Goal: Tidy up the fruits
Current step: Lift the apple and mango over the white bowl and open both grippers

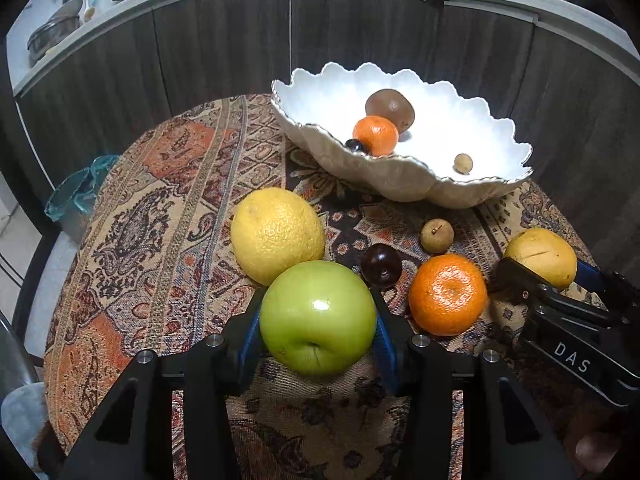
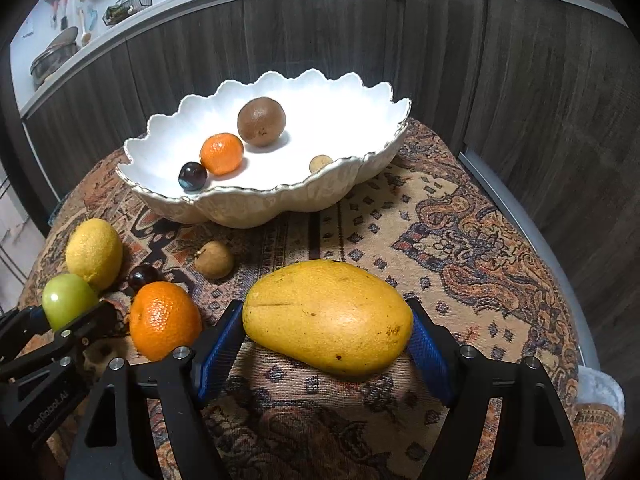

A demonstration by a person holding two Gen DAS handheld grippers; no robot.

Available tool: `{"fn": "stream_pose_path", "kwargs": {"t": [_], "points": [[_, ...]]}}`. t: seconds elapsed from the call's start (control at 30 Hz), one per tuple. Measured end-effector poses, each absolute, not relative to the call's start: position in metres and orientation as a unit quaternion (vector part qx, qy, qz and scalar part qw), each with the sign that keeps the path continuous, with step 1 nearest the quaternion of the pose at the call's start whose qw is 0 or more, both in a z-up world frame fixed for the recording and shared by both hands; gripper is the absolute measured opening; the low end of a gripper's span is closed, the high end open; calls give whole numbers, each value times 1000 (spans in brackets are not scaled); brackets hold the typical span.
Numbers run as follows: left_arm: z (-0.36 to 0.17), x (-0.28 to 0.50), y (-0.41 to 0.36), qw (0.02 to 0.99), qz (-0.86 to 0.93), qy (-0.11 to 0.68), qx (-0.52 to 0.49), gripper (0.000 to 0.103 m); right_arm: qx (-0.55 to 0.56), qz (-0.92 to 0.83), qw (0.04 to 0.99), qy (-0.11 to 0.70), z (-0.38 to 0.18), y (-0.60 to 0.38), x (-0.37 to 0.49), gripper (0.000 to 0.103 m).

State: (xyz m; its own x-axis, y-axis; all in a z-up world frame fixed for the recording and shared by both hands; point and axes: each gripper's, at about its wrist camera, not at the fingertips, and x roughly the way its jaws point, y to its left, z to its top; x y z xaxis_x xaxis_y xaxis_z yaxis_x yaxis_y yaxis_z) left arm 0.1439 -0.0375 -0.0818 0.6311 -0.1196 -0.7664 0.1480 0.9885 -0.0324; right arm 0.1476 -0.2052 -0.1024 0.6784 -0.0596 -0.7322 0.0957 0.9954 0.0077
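My left gripper (image 1: 318, 320) is shut on a green apple (image 1: 318, 318), which also shows in the right wrist view (image 2: 68, 300). My right gripper (image 2: 328, 332) is shut on a yellow mango (image 2: 328, 316), seen in the left wrist view (image 1: 540, 256) too. A white scalloped bowl (image 1: 400, 184) (image 2: 248, 208) holds a kiwi (image 2: 261, 121), a mandarin (image 2: 221, 153), a dark plum (image 2: 192, 176) and a small tan fruit (image 2: 320, 163). On the cloth lie a yellow citrus (image 1: 277, 236), an orange (image 1: 447, 294), a dark plum (image 1: 381, 266) and a small tan fruit (image 1: 437, 235).
The round table wears a patterned cloth (image 2: 460, 240) and stands against dark wood cabinets (image 2: 520, 80). A kitchen counter with a pot (image 1: 54, 34) and rack runs behind. A teal-lined bin (image 1: 78, 196) stands at the table's left.
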Motion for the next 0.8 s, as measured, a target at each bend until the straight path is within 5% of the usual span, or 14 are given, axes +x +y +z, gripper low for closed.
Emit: {"fn": "stream_pose_path", "kwargs": {"t": [0.8], "points": [[-10,170,-48,932,-97,348,15,47,13,-40,944,329,-38,-207,155,78]]}}
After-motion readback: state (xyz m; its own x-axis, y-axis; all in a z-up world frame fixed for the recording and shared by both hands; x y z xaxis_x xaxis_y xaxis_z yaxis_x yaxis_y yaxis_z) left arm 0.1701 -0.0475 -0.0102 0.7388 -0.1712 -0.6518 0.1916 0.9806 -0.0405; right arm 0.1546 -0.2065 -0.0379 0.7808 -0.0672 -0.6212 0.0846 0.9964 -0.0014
